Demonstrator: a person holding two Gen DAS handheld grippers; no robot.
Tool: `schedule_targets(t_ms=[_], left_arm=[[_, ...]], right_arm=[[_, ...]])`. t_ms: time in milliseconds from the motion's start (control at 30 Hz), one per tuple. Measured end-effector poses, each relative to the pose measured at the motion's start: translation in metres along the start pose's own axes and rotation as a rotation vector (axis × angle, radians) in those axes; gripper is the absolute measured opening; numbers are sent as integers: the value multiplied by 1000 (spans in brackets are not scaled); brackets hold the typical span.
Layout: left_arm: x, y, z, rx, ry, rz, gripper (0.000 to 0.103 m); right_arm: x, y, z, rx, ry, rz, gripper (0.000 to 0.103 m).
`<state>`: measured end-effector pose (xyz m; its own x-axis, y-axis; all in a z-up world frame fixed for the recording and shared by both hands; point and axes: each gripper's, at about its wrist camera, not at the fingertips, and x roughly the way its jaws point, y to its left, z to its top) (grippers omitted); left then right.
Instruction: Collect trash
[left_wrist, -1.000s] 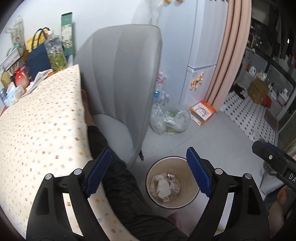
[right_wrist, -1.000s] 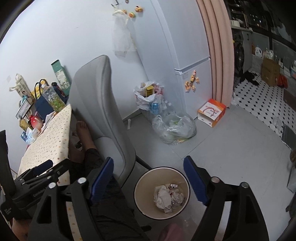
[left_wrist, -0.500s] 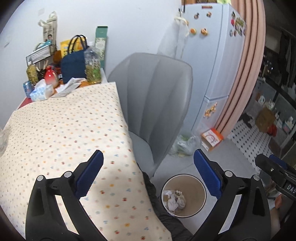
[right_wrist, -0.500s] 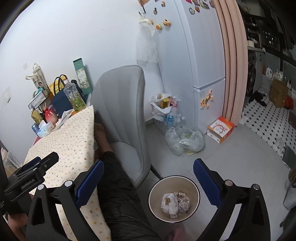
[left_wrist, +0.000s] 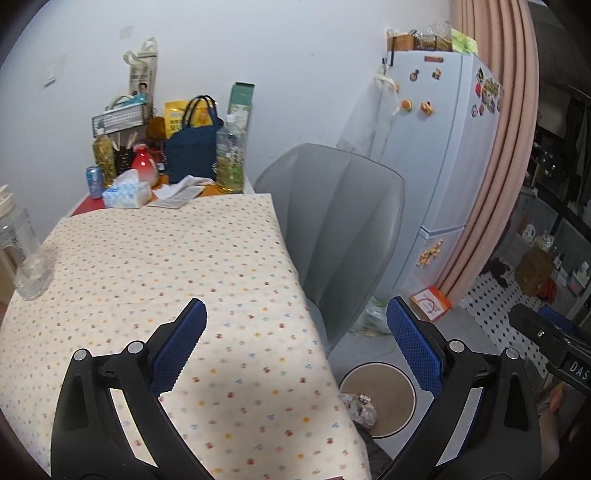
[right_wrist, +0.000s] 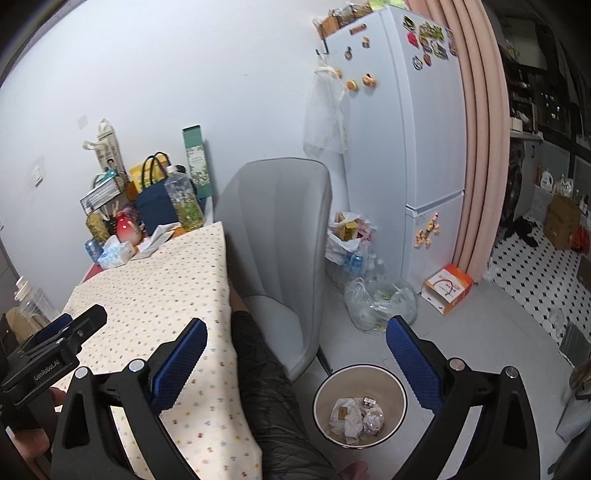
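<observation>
"GenRobot.AI" on left tool (right_wrist: 55, 363), "DAS" on right tool (left_wrist: 576, 367)

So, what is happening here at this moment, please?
A person is collecting trash with a handheld tool in each hand. Both the left tool and the right tool are open and hold nothing. Crumpled paper and wrappers already lie in the round bin on the floor beside the grey chair. The left tool points over the dotted tablecloth, whose near part shows no loose trash; the right tool hangs above the bin.
</observation>
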<state>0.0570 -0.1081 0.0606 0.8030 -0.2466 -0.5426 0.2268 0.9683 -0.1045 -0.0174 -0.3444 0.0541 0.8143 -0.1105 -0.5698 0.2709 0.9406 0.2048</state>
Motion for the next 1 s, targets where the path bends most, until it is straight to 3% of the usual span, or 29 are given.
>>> schedule_targets(t_ms=[500,1000], left_arm=[[-61,48,-6,-50,-80,128,97],[-86,76,-16,-84,-113,158,97]], right_arm=[[-40,55,-7,-84,-34,62,95],[-53,88,-20,-146,-36,99,95]])
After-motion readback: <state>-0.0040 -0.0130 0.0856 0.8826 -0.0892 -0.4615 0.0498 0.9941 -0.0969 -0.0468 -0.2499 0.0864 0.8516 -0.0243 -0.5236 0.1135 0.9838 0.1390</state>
